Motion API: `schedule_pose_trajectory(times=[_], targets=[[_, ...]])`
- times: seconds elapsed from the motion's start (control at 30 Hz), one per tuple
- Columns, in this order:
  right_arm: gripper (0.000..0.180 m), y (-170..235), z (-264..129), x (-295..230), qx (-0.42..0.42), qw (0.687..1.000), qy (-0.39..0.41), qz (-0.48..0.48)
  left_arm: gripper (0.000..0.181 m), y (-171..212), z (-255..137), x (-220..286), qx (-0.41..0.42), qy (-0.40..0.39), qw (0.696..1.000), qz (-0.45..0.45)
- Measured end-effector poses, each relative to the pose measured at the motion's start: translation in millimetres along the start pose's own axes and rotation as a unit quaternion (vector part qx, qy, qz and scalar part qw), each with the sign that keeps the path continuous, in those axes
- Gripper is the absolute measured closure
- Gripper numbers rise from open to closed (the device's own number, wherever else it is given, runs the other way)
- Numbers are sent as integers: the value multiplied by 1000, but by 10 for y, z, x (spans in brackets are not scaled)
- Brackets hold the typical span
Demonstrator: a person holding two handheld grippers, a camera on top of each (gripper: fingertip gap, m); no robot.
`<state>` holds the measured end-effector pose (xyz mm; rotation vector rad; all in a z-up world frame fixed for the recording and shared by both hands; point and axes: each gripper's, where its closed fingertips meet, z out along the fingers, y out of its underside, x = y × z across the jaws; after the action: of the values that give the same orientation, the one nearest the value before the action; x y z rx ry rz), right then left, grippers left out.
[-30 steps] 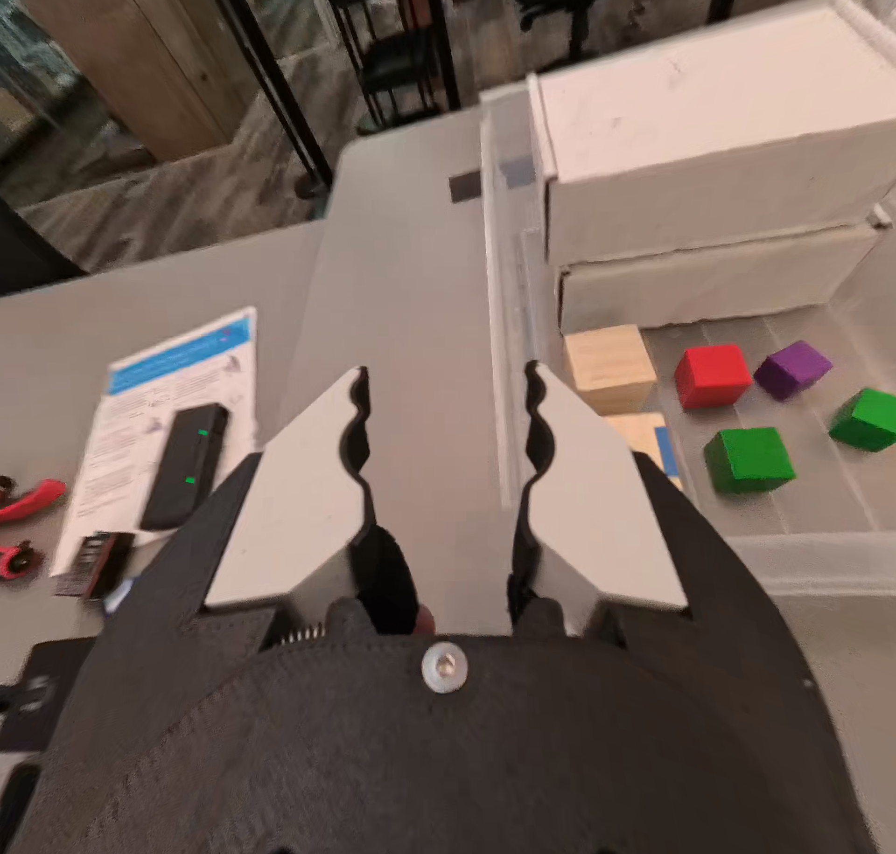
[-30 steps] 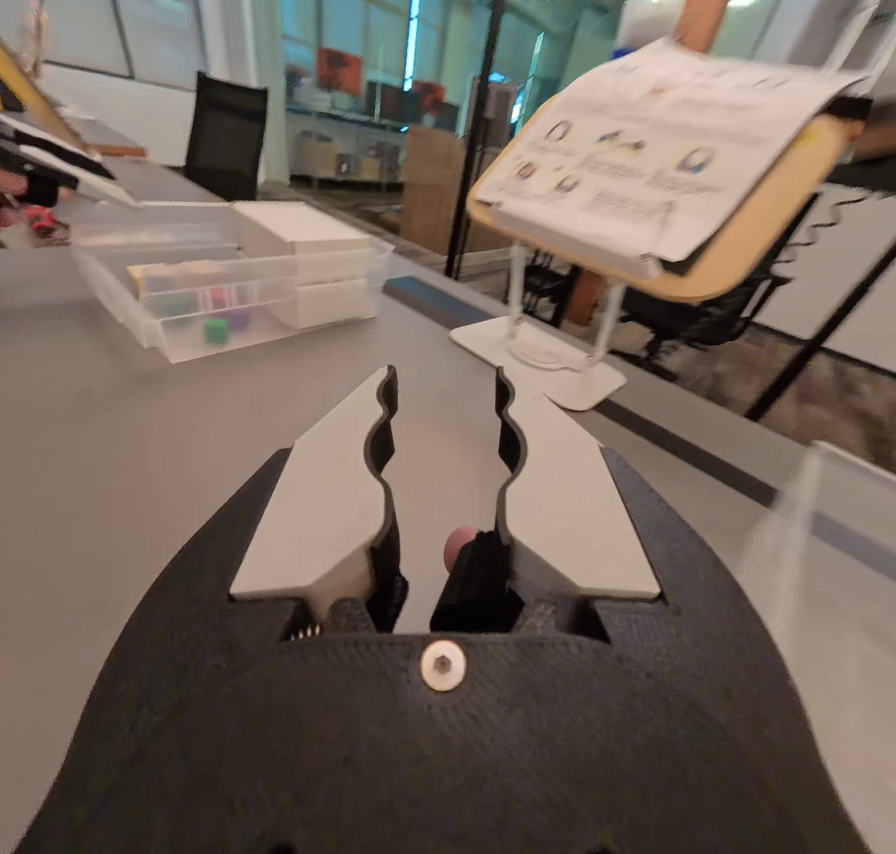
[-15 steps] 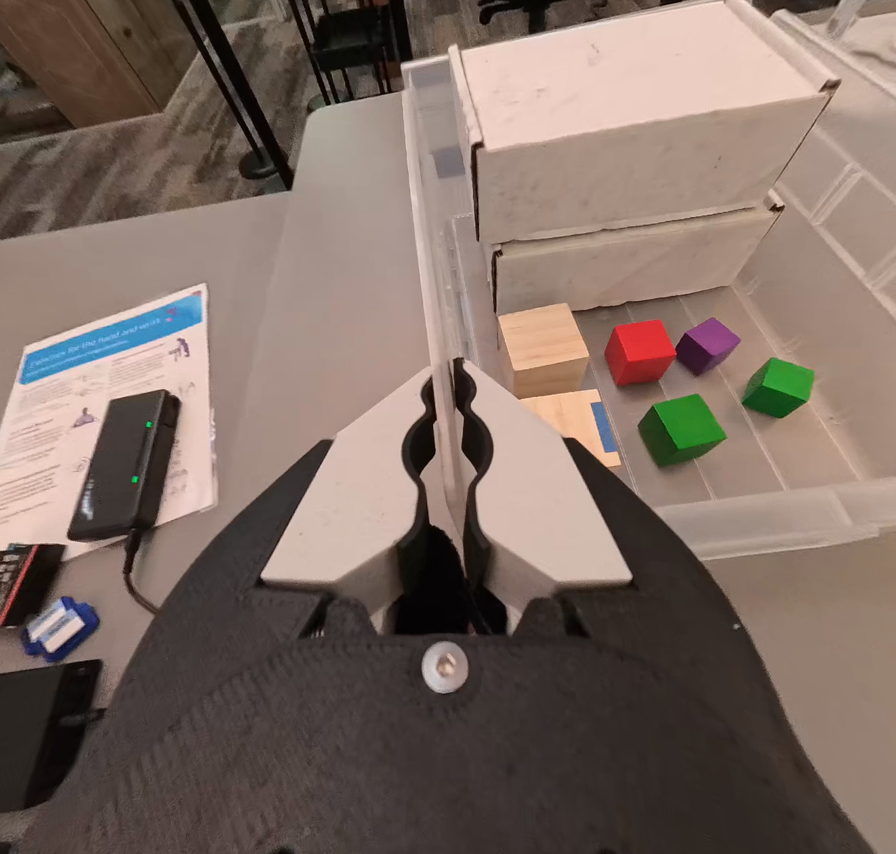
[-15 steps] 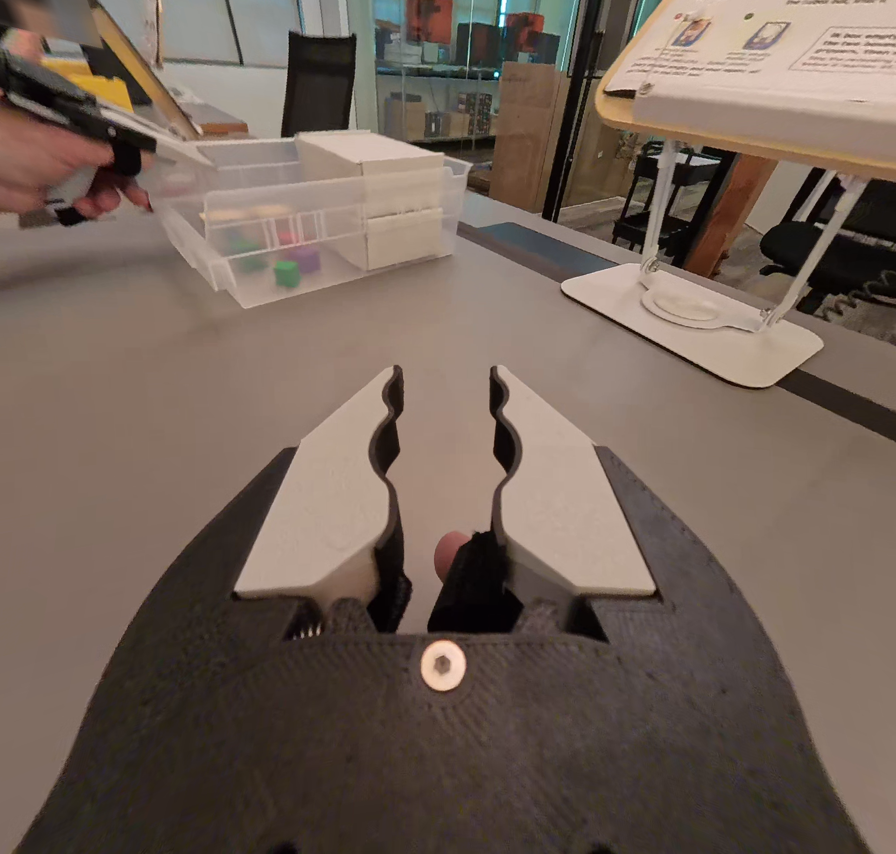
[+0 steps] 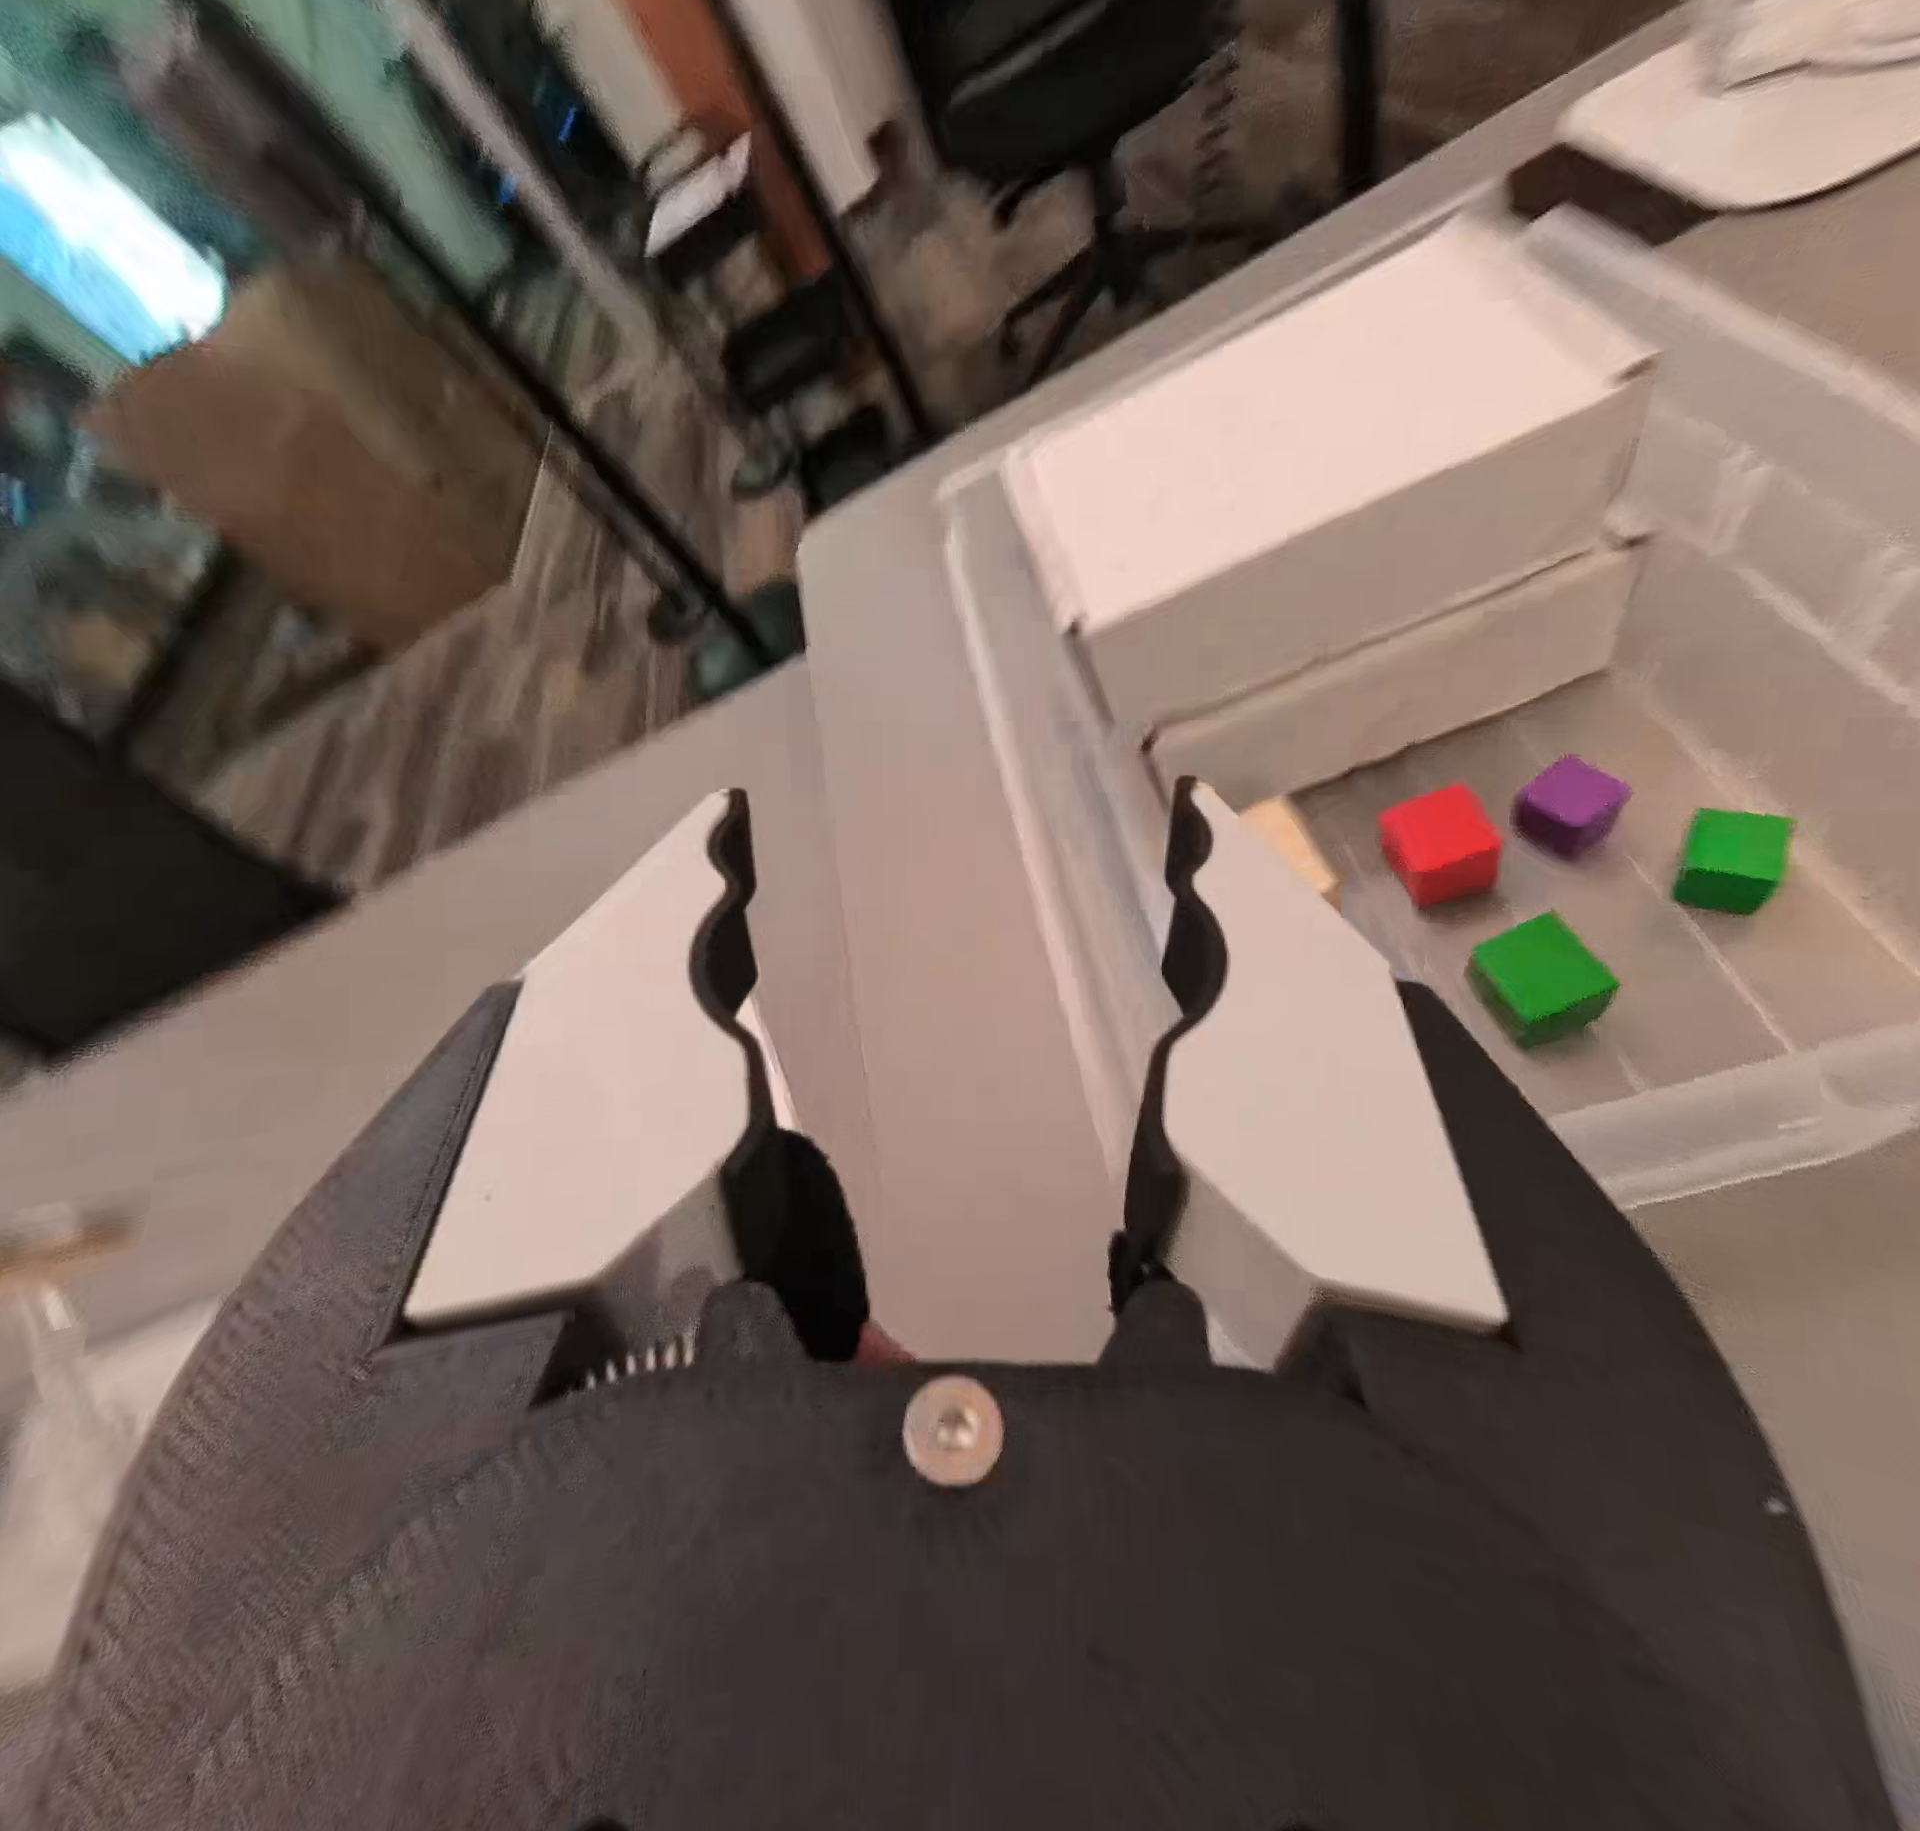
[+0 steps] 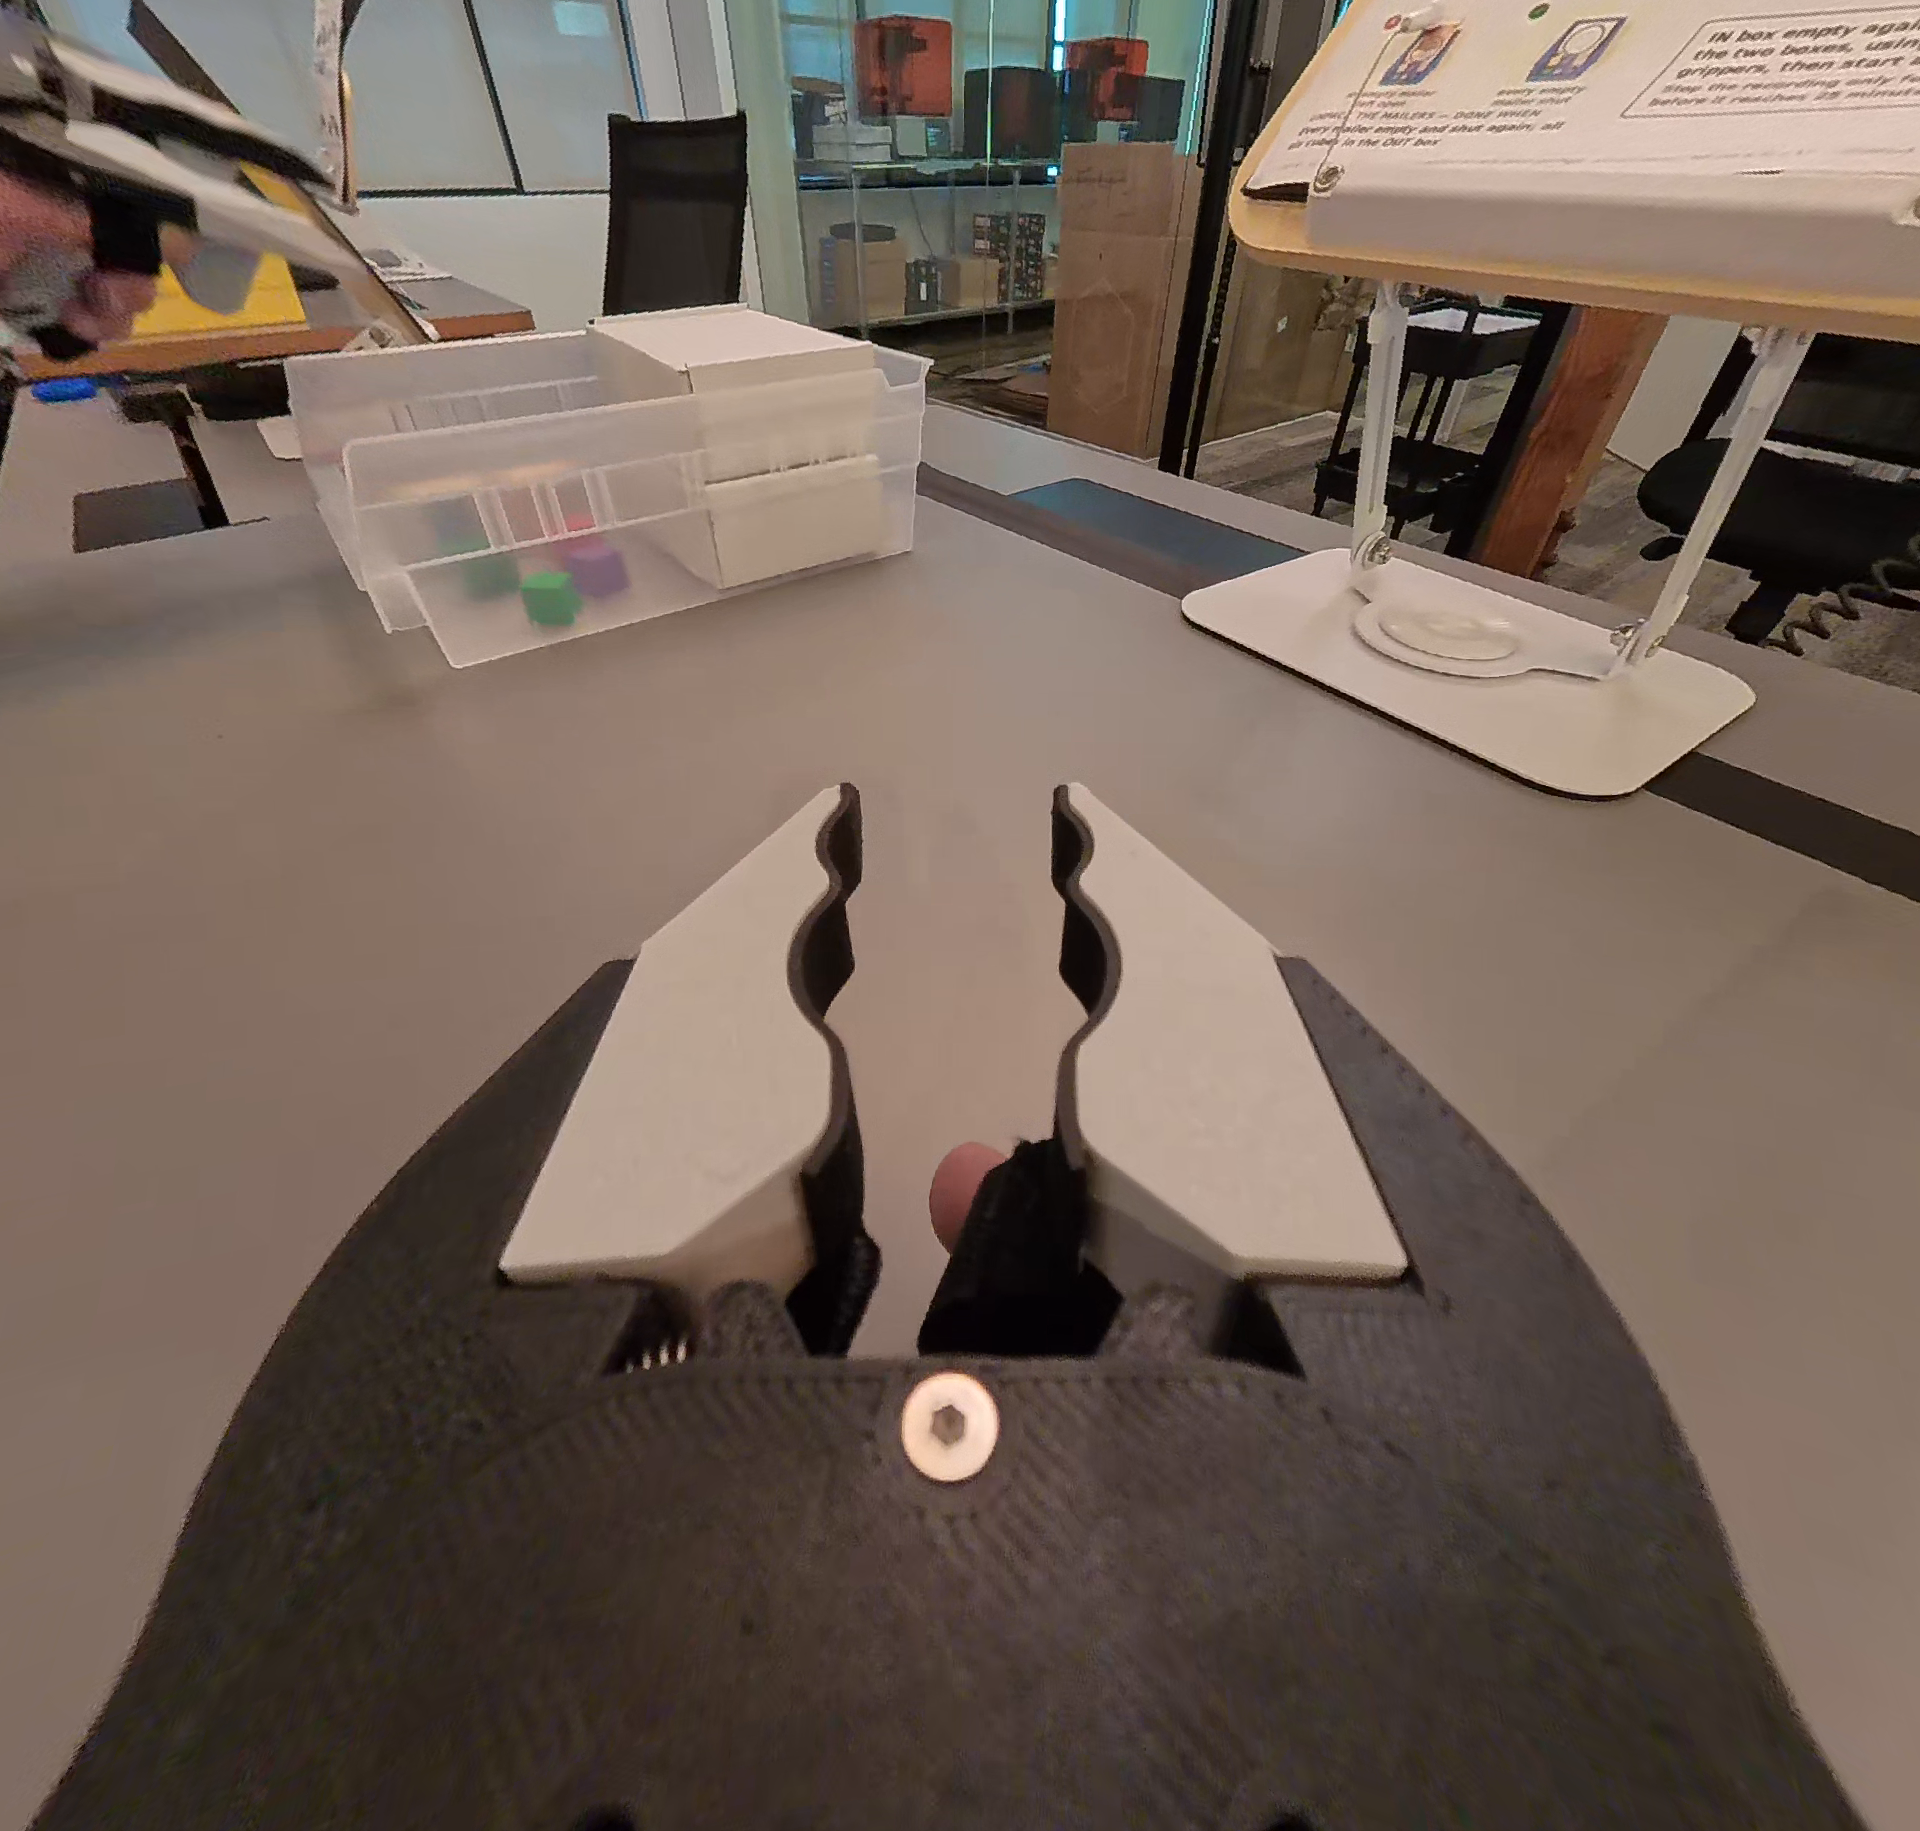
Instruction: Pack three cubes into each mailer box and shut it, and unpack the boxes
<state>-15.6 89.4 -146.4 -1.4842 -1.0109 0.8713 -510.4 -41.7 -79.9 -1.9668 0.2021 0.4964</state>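
Observation:
A clear plastic bin [image 5: 1714, 1106] holds two stacked white mailer boxes, the upper [image 5: 1320, 472] on the lower [image 5: 1403, 680], both shut. In front of them lie a red cube [image 5: 1439, 856], a purple cube [image 5: 1569, 805] and two green cubes [image 5: 1543, 981] [image 5: 1730, 859]. A wooden cube [image 5: 1294, 836] is partly hidden behind my right finger. My left gripper [image 5: 961, 794] is open and empty at the bin's left wall. My right gripper [image 6: 956, 794] is open and empty, low over the grey table, well short of the bin [image 6: 623, 451].
A white document stand [image 6: 1475, 680] with a tilted board stands at the right on the table. The left gripper [image 6: 332, 223], held in a hand, shows at the upper left of the right wrist view. The table edge and black poles lie beyond the bin.
Half a second ago my left gripper was shut on the bin's left wall; now it is open and off the wall. The right gripper stays open.

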Motion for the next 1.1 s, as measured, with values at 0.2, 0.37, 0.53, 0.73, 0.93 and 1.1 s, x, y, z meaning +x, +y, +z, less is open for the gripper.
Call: schedule_pose_trajectory(times=[0.2,0.37,0.53,0.73,0.93,1.1], targets=[[144,4,4,15,-1,1000,-6,13,81,-647,454,781,-39,177,953,244],[144,-2,-6,40,1,1000,-9,25,54,-593,1116,1148,-135,274,879,365],[144,7,-18,86,-1,1000,-7,23,53,-575,1556,1248,-184,330,845,379],[143,11,-19,110,-2,999,-15,37,51,-173,1680,1232,-264,356,789,425],[143,20,-8,96,-6,999,-21,35,52,-183,1664,1237,-264,358,790,422],[143,21,-6,86,-6,999,-20,30,55,-363,1600,1206,-243,349,816,392]])
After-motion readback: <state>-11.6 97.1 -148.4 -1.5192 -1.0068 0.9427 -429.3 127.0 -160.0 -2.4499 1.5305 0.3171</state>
